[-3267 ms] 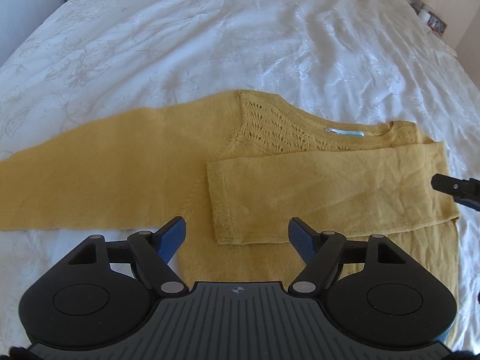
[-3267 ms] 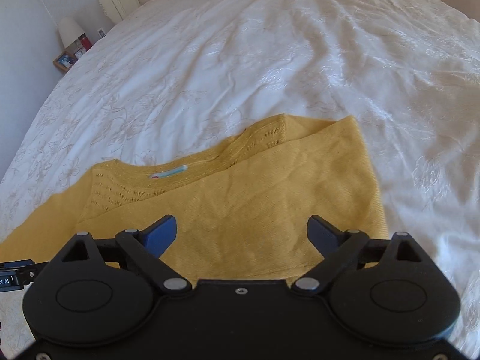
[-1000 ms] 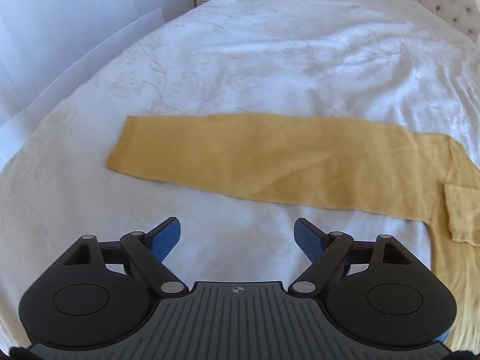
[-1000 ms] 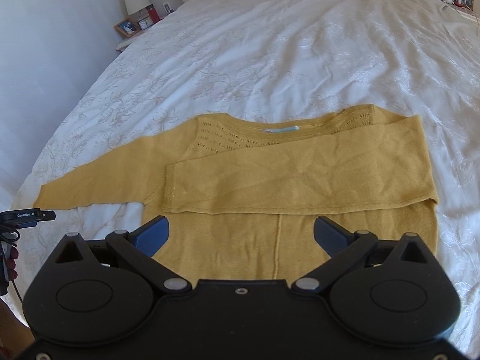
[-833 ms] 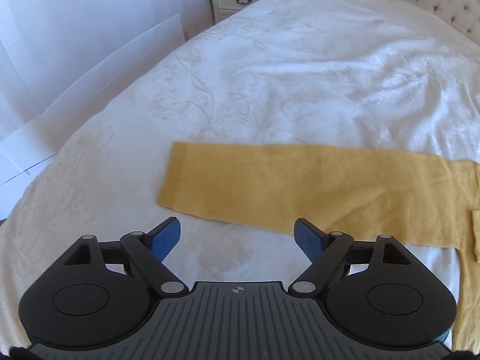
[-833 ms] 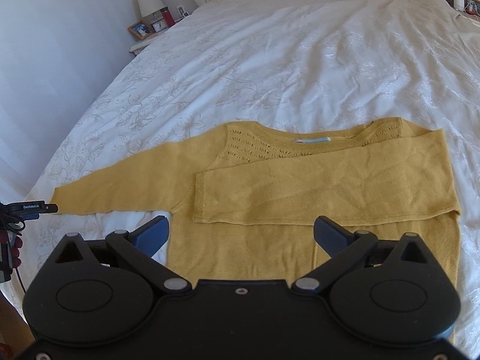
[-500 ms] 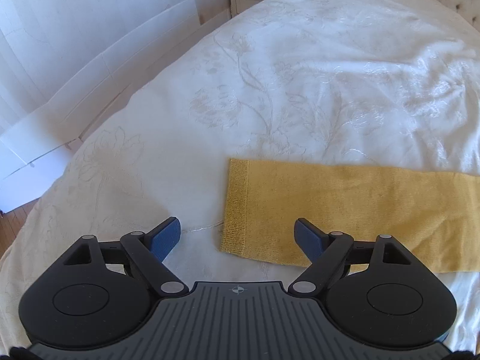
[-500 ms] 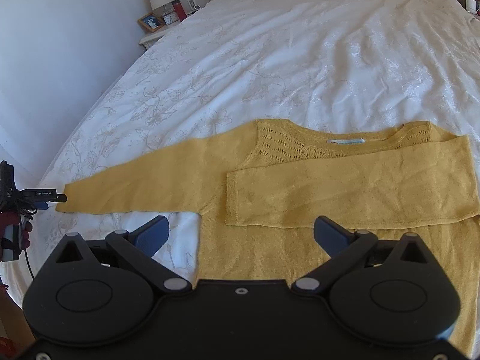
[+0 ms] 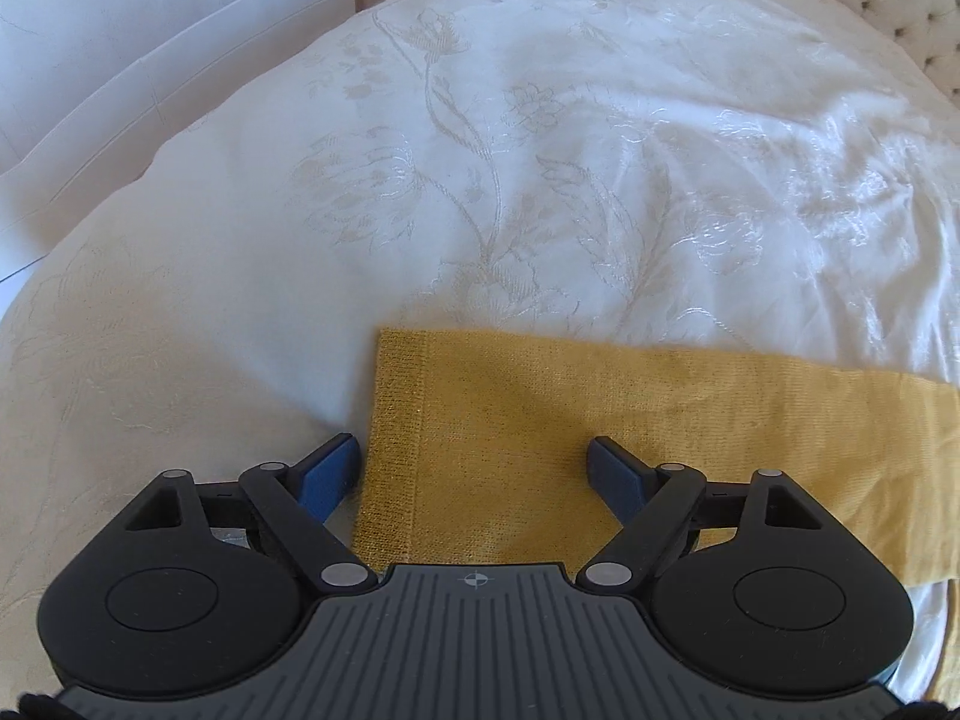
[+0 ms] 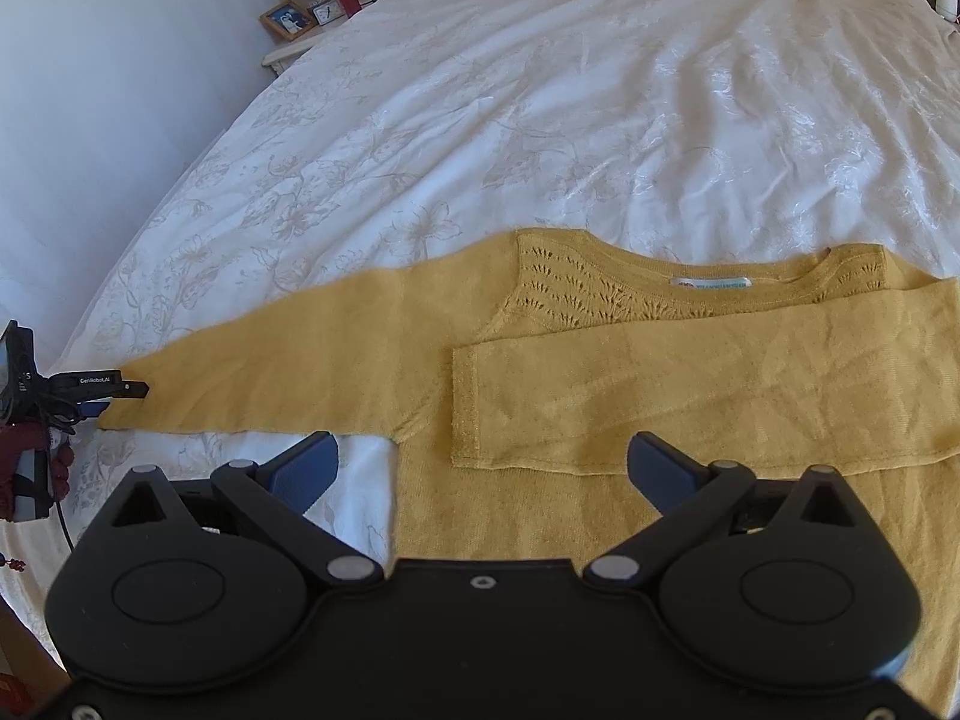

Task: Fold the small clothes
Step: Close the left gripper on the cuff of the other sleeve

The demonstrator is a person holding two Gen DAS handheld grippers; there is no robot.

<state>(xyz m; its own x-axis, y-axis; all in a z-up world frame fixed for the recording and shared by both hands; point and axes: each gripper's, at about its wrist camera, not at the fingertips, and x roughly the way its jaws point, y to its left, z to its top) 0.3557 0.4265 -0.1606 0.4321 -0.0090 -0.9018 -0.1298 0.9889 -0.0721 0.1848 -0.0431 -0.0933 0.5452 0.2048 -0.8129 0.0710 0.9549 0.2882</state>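
A mustard yellow knit sweater (image 10: 600,510) lies flat on the white bed, neck label facing up. One sleeve (image 10: 690,396) is folded across the chest. The other sleeve (image 10: 288,360) stretches out to the left. My left gripper (image 9: 474,465) is open, its blue fingers straddling the cuff (image 9: 396,438) of that outstretched sleeve; it also shows in the right wrist view (image 10: 102,387) at the sleeve end. My right gripper (image 10: 480,468) is open and empty above the sweater body, near the folded sleeve's cuff.
The white floral bedspread (image 10: 600,120) spreads around the sweater. A bedside table with a lamp, photo frame and clock (image 10: 312,12) stands at the far left. The bed's left edge (image 9: 120,198) and a tufted headboard (image 9: 900,12) show in the left wrist view.
My left gripper has travelled left along the outstretched sleeve and dropped onto its cuff. My right gripper has shifted left over the sweater. Both stayed open.
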